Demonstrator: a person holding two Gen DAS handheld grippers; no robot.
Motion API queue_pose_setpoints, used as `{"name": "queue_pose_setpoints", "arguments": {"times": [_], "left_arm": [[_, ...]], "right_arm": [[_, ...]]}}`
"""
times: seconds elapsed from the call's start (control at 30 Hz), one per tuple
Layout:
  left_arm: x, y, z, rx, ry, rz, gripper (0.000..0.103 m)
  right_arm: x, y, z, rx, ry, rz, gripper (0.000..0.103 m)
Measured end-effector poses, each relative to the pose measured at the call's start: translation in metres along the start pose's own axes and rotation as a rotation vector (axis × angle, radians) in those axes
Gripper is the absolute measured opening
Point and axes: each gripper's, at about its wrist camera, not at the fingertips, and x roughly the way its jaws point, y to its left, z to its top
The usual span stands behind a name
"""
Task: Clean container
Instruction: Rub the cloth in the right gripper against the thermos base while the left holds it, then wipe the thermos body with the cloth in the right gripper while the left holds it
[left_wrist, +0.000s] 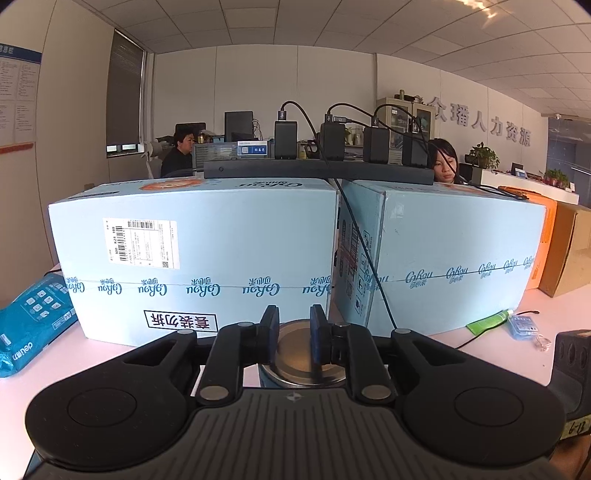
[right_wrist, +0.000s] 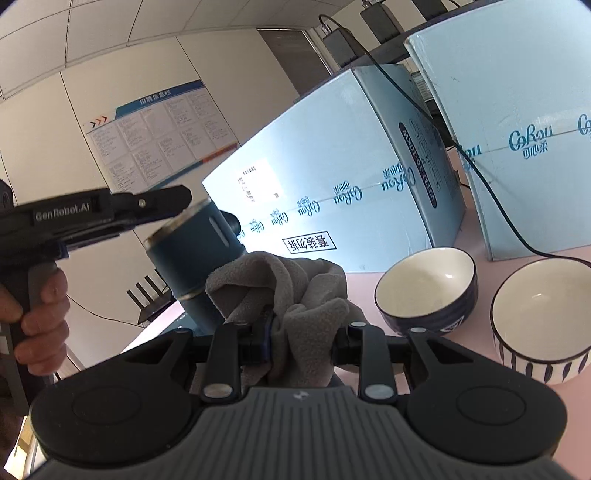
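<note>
Left hand-held gripper (left_wrist: 293, 334) clamped a blue cup's (right_wrist: 195, 258) rim, right hand-held gripper (right_wrist: 303, 332) gripped a grey cloth (right_wrist: 291, 295), two bowls (right_wrist: 428, 288) nearby on the pink surface (left_wrist: 498, 354).

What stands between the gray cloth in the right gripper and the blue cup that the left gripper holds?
Nothing visible. The right gripper holds the gray cloth just beside the dark blue cup, which the left gripper grips by its rim. The two bowls stand off to the right.

Tumbler (left_wrist: 308, 356) body: hidden below left gripper (left_wrist: 294, 334).
Right gripper (right_wrist: 301, 338) fingertips: wrapped in grey cloth (right_wrist: 295, 295).
Striped bowl (right_wrist: 543, 317): cut by frame edge.
Shipping label (left_wrist: 142, 242) text: illegible.
</note>
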Motion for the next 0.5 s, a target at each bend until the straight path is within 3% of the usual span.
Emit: {"name": "queue_pose_setpoints", "arguments": {"times": [0.07, 0.1, 0.13, 0.17, 0.3, 0.5], "left_arm": [[-0.003, -0.003, 0.002, 0.024, -0.014, -0.012, 0.022], [-0.004, -0.005, 0.003, 0.037, -0.021, -0.019, 0.040], [-0.005, -0.007, 0.004, 0.049, -0.028, -0.025, 0.065], [-0.007, -0.009, 0.004, 0.066, -0.041, -0.025, 0.073], [-0.005, -0.019, 0.003, 0.128, -0.032, -0.014, 0.075], [0.007, -0.017, 0.000, 0.075, 0.016, -0.011, 0.075]], "right_arm": [[0.000, 0.003, 0.005, -0.012, -0.012, 0.004, 0.030], [0.001, 0.004, 0.006, -0.014, -0.014, 0.007, 0.030], [0.001, 0.005, 0.006, -0.014, -0.013, 0.010, 0.030], [0.002, 0.005, 0.006, -0.016, -0.011, 0.012, 0.030], [0.005, 0.006, 0.003, -0.016, 0.002, 0.019, 0.030], [0.003, 0.007, 0.001, -0.021, 0.006, 0.018, 0.030]]}}
